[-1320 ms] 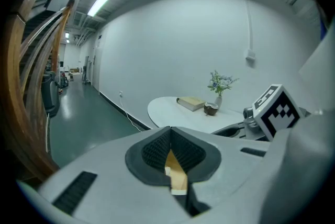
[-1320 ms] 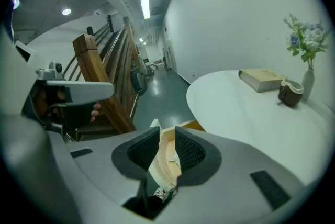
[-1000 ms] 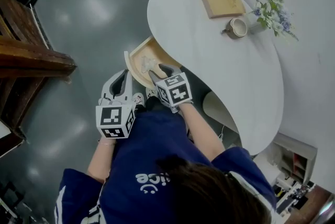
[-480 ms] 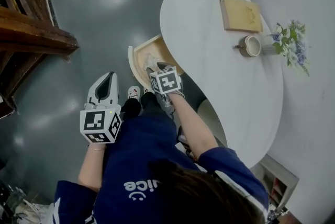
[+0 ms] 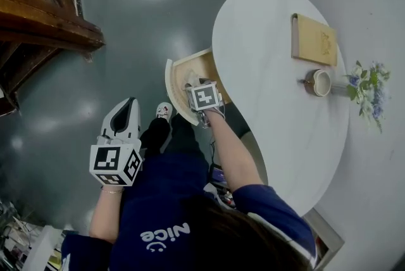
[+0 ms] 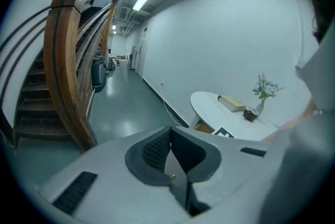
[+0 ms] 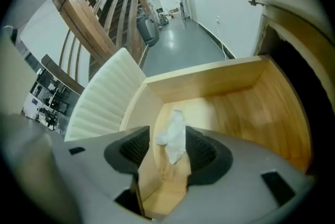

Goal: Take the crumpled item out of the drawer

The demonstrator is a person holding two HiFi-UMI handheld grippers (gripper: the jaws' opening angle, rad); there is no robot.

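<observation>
The crumpled item (image 7: 172, 136) lies on the floor of the drawer (image 7: 209, 79), near its front wall, and has not yet been taken out. The counter (image 5: 272, 73) stands over the drawer, which is pulled open from under its edge. The right gripper (image 7: 168, 150) reaches down into the drawer. Its jaws have just been opening and now stand wide on either side of the item without pressing it. The left gripper (image 6: 168, 144) is well away from the drawer, jaws together on nothing. Closing on the item and lifting it out look to be what remains.
</observation>
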